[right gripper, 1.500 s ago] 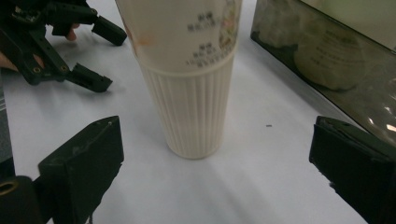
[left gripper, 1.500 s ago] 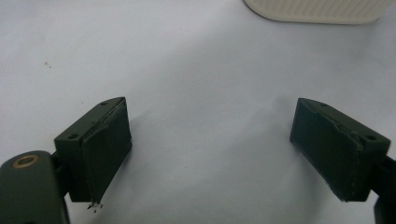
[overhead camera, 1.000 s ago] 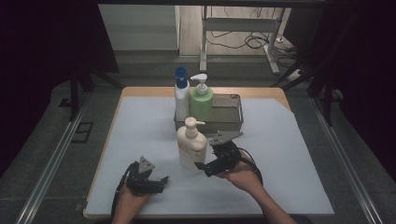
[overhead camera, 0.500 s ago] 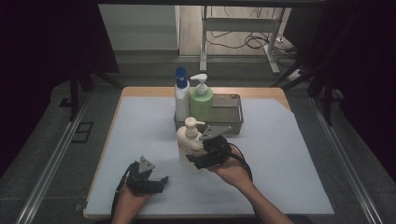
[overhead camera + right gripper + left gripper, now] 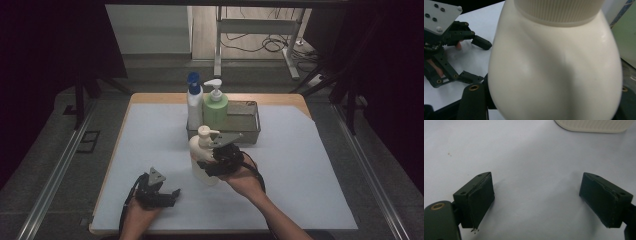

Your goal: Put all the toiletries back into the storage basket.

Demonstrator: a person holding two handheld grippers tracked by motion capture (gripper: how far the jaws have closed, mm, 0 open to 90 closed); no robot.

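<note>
- Your right gripper (image 5: 207, 165) is at the cream pump bottle (image 5: 204, 161), which stands upright on the white table cover (image 5: 310, 165), just in front of the metal tray (image 5: 248, 131) and well clear of your other hand
- Its jaws have just been closing with the bottle's body between them; in the right gripper view the cream wall bulges across the gap and hides both pads, so you cannot tell from here whether they press on it yet
- Your left gripper (image 5: 159, 194) rests low on the cover near the front edge, jaws spread wide with nothing but bare cover between them; the base of the bottle (image 5: 596, 125) shows at the far edge of its own view
- Judge the bottle as smooth, slightly glossy plastic: likely slippery, and the thin wall may give a little under a hard squeeze
- How full it is you cannot see, so expect anything from light to fairly heavy, and bottom-heavy if liquid is in it
- Take it on the broad belly below the ribbed collar (image 5: 559, 11), where the sides are widest and nearest to parallel; higher up the shoulder tapers and the pads could ride off
- Keep off the pump head (image 5: 206, 133): it may press down or turn
- The blue-capped bottle (image 5: 194, 102) and the green pump bottle (image 5: 216, 107) stand in the tray just behind, so leave room for them on any lift
</note>
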